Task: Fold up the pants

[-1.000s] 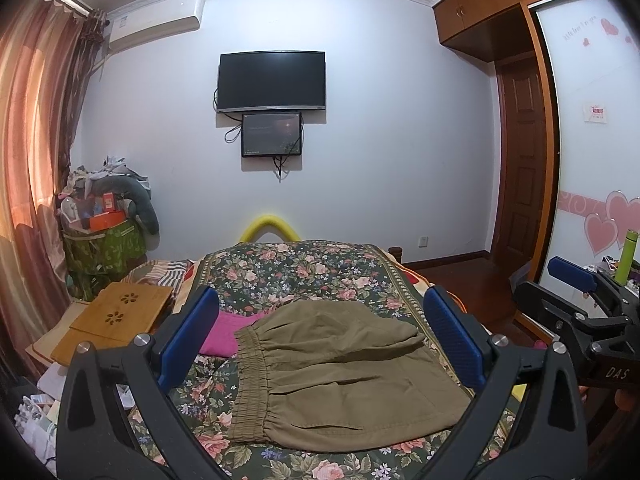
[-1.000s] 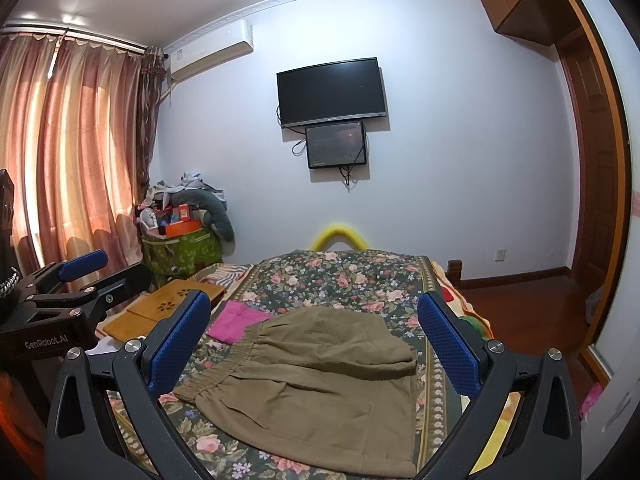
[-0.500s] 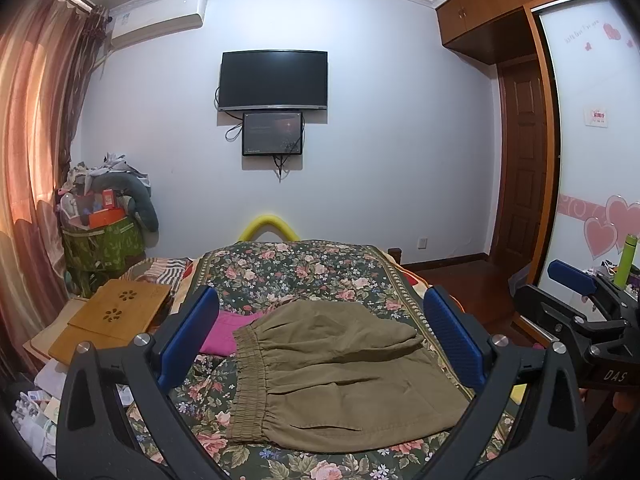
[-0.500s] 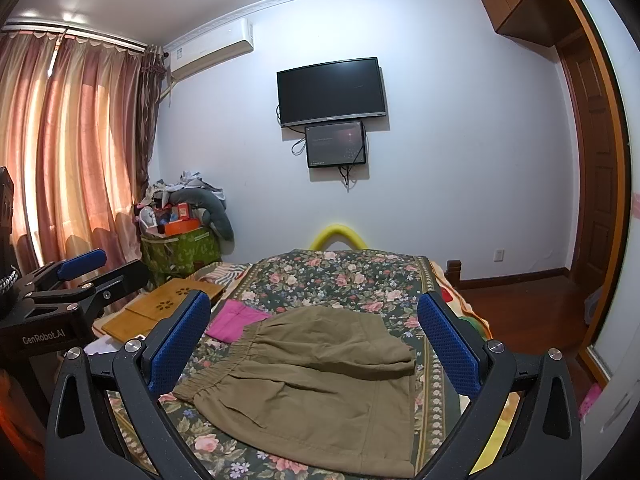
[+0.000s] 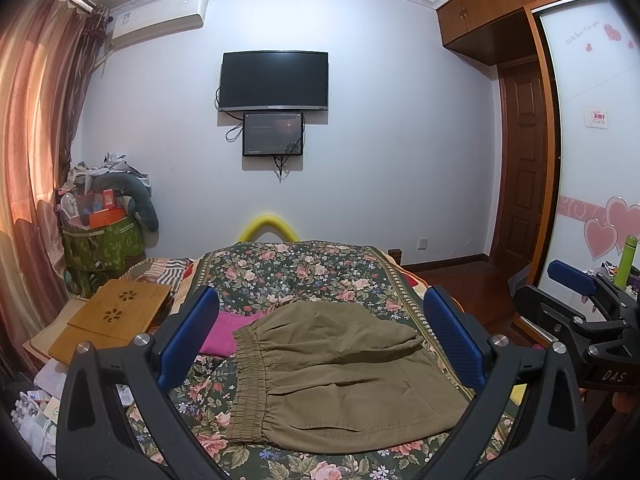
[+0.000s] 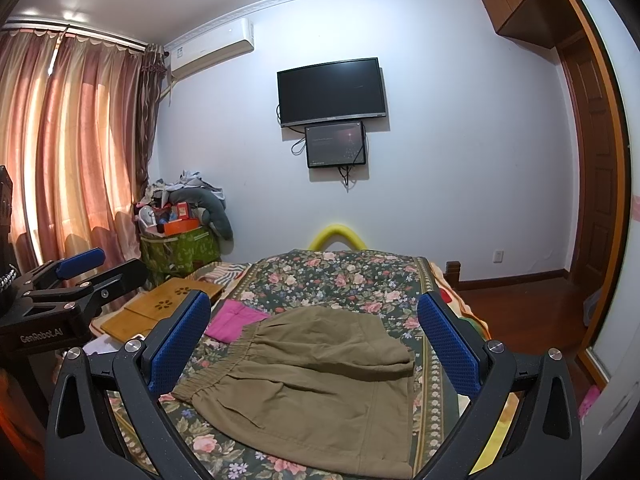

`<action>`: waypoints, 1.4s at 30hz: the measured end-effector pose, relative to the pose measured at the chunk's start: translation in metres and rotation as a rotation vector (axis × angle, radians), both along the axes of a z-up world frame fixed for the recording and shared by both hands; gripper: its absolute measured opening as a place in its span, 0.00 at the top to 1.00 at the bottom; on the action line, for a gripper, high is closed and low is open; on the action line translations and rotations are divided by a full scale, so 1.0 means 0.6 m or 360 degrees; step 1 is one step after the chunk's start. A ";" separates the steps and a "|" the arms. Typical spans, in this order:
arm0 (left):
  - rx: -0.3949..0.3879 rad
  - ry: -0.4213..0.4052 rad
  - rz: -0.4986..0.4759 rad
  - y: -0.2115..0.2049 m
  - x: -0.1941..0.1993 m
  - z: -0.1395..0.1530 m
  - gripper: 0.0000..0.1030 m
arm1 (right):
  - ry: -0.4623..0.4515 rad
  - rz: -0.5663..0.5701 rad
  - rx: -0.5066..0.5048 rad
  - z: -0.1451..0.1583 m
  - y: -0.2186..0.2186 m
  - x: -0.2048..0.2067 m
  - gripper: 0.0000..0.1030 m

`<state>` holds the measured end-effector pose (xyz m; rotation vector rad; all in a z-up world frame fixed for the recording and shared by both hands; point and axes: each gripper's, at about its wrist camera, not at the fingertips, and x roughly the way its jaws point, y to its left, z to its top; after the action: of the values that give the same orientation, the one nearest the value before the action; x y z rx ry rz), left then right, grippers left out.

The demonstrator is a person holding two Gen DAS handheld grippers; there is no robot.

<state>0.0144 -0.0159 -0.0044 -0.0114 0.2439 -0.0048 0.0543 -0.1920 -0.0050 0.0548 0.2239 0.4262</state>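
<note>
Olive-green pants lie folded into a compact stack on the floral bedspread, elastic waistband to the left; they also show in the right wrist view. My left gripper is open and empty, held above the near side of the pants. My right gripper is open and empty too, hovering over the pants from the right. Each gripper shows in the other's view: the right one, the left one.
A pink cloth lies left of the waistband. Wooden boards and clutter sit left of the bed, with a full green basket. A yellow foam arch marks the bed's far end. Wardrobe and door stand right.
Both grippers stay open and nearly still; the views have shifted only very slightly. The pants have not moved.
</note>
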 end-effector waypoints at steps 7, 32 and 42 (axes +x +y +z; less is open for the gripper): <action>-0.0002 0.0002 -0.0001 0.000 0.001 -0.002 0.00 | 0.0000 -0.0002 -0.0008 0.002 0.001 0.002 0.00; -0.0018 0.0475 0.0077 0.056 0.201 -0.115 0.00 | 0.0216 -0.0020 -0.0189 -0.077 0.019 0.133 0.00; 0.0009 0.0949 0.0127 0.129 0.366 -0.257 0.00 | 0.0546 -0.0065 -0.0402 -0.188 0.009 0.255 0.00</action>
<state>0.2338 0.0616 -0.1583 -0.0168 0.8398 0.0795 0.2073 -0.1864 -0.1179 -0.1162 0.6120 0.3435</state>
